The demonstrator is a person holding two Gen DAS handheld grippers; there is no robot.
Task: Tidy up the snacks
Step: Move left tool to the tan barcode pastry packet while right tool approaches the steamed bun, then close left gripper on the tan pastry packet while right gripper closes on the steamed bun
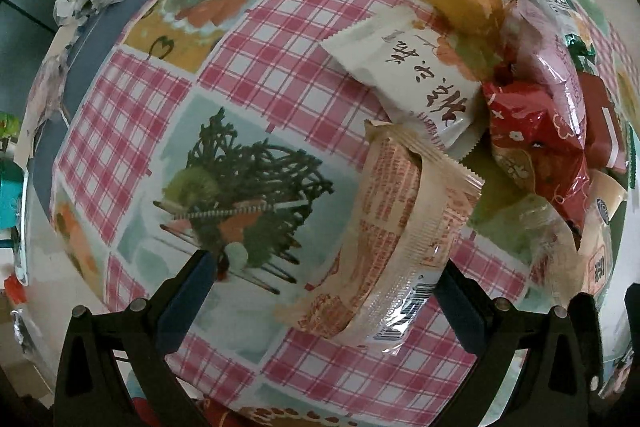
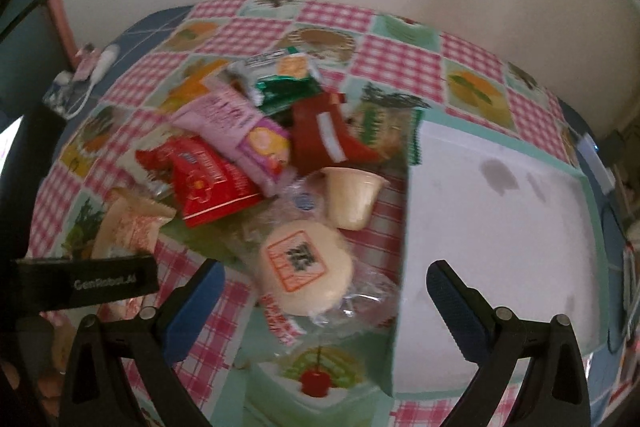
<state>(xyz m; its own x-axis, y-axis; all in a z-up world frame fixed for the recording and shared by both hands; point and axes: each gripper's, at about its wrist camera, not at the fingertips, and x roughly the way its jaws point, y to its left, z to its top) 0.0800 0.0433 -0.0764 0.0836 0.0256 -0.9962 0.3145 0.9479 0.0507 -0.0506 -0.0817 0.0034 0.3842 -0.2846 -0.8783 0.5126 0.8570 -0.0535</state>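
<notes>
Snacks lie heaped on the desk (image 1: 280, 27), and a beige packet (image 1: 400, 227) runs lengthwise between the left tool's (image 1: 324, 275) spread fingers, while the right tool (image 2: 326, 281), also spread, hovers above a round bun (image 2: 306, 267).

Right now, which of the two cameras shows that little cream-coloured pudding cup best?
The right wrist view. There the pudding cup lies tipped on its side beside the white tray, its whole body visible beyond the open right tongs. In the left wrist view I cannot pick it out; the snack pile seems to hide it.
</notes>
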